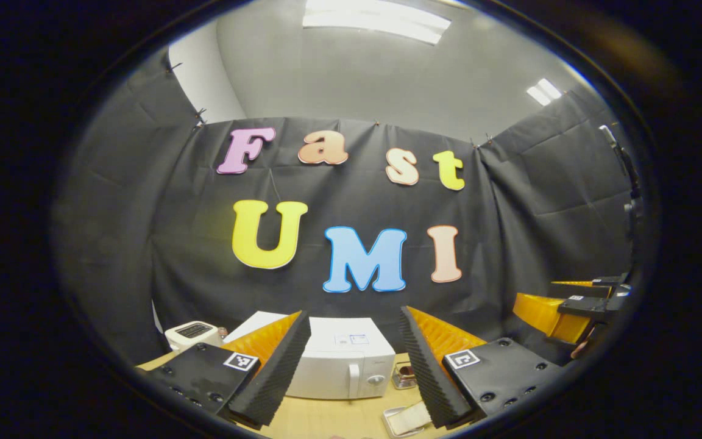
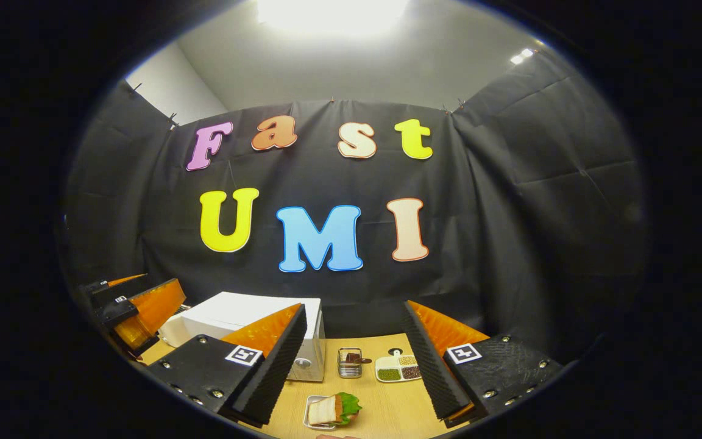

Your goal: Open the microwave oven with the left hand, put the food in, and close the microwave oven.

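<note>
The white microwave [image 1: 339,366] stands on the wooden table [image 1: 326,417] with its door shut and a vertical handle [image 1: 354,379] near its right side. My left gripper [image 1: 354,314] hangs open in front of and above it, nothing between its fingers. The food, a sandwich with lettuce on a small metal tray [image 2: 329,410], lies on the table in front of the microwave [image 2: 247,320]. My right gripper [image 2: 354,306] is open and empty above the tray. The left gripper [image 2: 138,314] also appears at the far left of the right gripper view, the right gripper [image 1: 576,308] at the far right of the left gripper view.
A white toaster [image 1: 191,334] stands left of the microwave. To the microwave's right sit a small metal holder [image 2: 349,363] and a white dish with compartments of grains [image 2: 398,369]. Black cloth walls close the booth behind and at both sides.
</note>
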### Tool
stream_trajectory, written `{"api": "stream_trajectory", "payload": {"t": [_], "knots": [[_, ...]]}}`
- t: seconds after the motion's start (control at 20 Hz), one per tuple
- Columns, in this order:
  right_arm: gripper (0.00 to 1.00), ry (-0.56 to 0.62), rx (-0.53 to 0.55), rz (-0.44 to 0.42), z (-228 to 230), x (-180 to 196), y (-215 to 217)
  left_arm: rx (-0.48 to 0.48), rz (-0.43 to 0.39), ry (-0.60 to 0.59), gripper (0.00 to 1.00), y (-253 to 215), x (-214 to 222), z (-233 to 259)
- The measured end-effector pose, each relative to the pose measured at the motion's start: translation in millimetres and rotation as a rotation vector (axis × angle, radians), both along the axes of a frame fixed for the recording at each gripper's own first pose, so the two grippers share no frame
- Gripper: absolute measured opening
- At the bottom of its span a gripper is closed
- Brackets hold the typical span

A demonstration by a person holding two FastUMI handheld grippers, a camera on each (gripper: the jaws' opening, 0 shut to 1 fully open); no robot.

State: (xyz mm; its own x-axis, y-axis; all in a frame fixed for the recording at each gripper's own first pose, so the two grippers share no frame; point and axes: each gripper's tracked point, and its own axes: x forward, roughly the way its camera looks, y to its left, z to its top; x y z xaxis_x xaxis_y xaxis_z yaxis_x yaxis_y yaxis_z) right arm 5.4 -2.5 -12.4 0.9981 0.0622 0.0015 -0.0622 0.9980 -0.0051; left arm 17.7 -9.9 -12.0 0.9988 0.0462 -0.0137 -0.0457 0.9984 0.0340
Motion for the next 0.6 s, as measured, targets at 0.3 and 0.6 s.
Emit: {"api": "stream_trajectory", "payload": {"t": [0.3,0.6], "knots": [[0.95,0.031,-0.003,0.021,-6.2,12.7,-26.0,-0.031,-0.034,0.137,0.95,-11.1,45.4,-98.0],[0.94,0.082,0.006,-0.013,-26.9,25.7,-68.8,-0.053,0.015,0.261,0.96,0.0,104.0,-186.1]]}}
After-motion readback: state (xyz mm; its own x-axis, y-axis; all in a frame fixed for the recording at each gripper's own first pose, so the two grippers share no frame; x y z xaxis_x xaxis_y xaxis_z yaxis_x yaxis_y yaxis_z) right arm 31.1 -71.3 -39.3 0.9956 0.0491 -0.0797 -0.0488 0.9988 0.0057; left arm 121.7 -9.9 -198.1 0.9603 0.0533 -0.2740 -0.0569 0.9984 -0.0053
